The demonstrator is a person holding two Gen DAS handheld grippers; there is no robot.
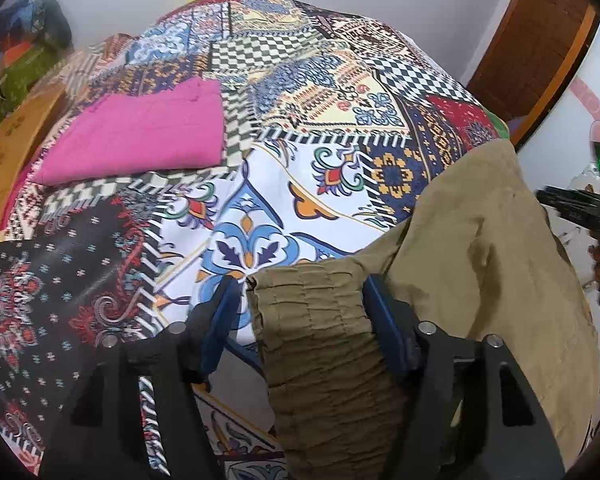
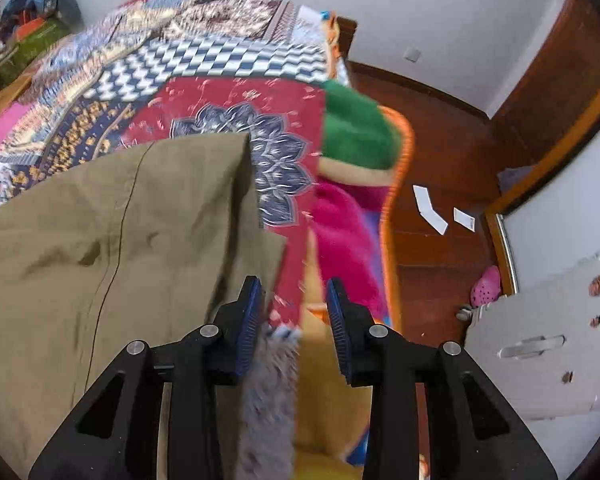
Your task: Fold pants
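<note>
Left wrist view shows the left tool (image 1: 300, 304) with its 2 fingers spread wide around the gathered elastic waistband of the olive pants (image 1: 480, 240), apparently not pinching it. The pants lie on the patterned bedspread (image 1: 284, 92) at 4 o'clock, still wrinkled and loosely laid. A folded pink garment (image 1: 140, 136) sits at 10 o'clock. In the right wrist view, the right tool (image 2: 294, 308) is open and empty, just beside the pants' edge. Folding seems barely begun; flattening and every fold remain.
</note>
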